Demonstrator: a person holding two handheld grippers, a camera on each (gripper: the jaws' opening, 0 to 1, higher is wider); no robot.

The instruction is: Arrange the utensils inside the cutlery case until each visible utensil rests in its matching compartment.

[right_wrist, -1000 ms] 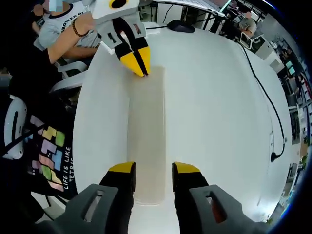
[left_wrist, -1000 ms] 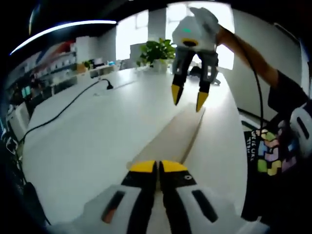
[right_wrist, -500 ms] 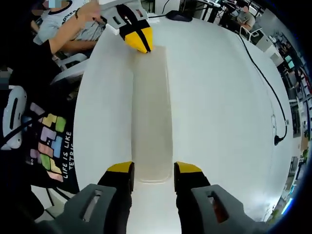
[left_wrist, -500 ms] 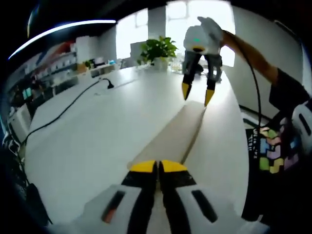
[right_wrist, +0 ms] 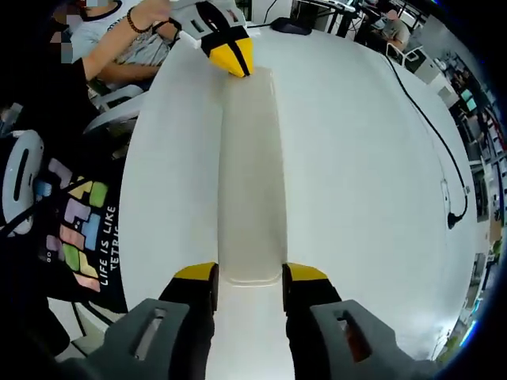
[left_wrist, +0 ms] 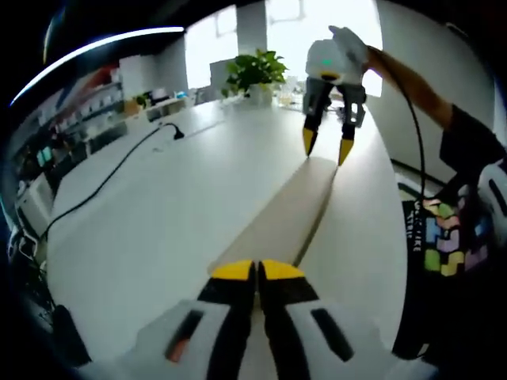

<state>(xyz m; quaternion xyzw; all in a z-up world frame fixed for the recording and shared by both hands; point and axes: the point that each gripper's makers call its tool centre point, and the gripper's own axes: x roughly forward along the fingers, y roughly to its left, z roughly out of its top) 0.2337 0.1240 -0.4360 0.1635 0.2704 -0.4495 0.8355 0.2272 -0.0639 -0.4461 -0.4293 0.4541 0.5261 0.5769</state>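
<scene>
Right hand-held gripper [right_wrist: 244,277] now nearer cutlery case [right_wrist: 249,174] end.

Left gripper [left_wrist: 255,273] jaws together, right gripper [right_wrist: 245,275] parted.

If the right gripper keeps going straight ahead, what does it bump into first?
Probably the near end of the long case, which lies just beyond the open right gripper. How high the gripper hangs above it is unclear.

A long white tabletop [left_wrist: 158,206] runs to bright windows [left_wrist: 317,16] at the far end, where a potted plant [left_wrist: 252,73] stands. A black cable [left_wrist: 111,178] trails across it on the left. Shelves [left_wrist: 71,119] line the left wall, under a ceiling light strip [left_wrist: 95,47]. A chair [right_wrist: 111,119] stands beside the tabletop.
</scene>
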